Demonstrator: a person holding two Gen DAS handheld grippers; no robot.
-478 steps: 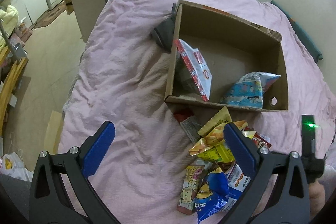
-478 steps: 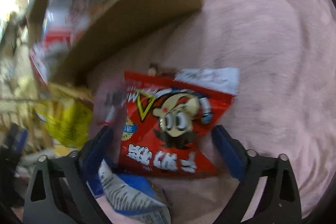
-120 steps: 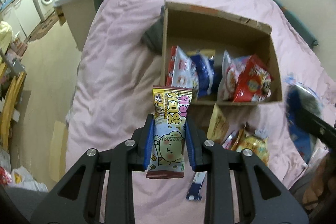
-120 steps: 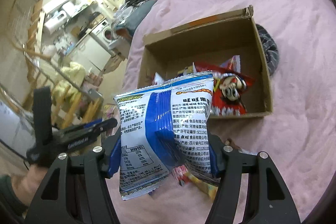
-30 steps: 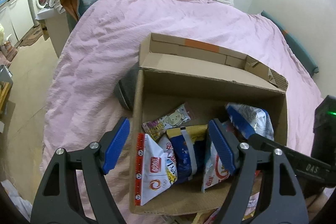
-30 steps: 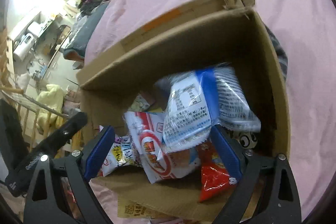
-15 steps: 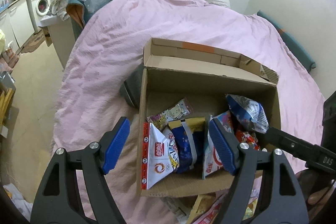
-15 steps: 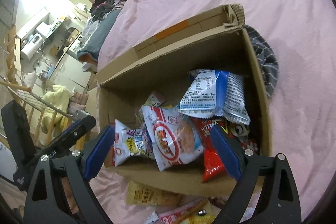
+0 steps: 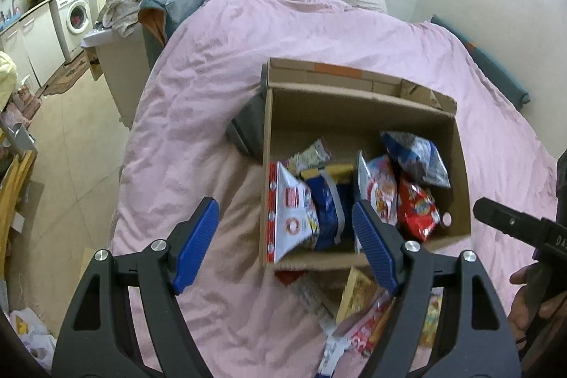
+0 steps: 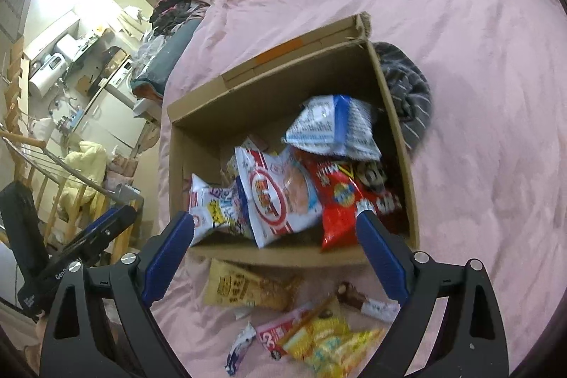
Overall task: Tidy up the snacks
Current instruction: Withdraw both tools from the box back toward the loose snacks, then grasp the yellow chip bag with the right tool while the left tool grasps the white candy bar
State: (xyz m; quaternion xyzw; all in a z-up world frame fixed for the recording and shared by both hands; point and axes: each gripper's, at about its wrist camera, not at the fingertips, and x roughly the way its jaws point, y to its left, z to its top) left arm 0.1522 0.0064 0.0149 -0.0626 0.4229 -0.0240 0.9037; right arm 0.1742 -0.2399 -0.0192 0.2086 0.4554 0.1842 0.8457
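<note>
both your grippers hang empty, the left gripper [image 9: 285, 243] and right gripper [image 10: 274, 254] spread wide. loose snacks [image 10: 319, 335] lie on the pink duvet [image 9: 198, 116] at your 6 o'clock, touching the box's near wall. at 12 o'clock the cardboard box [image 9: 365, 101] holds packets on end: white-red bag [image 10: 280, 197], red bag [image 10: 340, 201], blue-white bag [image 10: 333, 126] farthest. a grey cloth [image 10: 407, 94] lies beside it at 2 o'clock.

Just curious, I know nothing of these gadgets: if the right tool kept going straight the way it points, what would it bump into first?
Probably the white-and-red packet standing at the front of the box, between the open right tool's fingers; depth is hard to judge.
</note>
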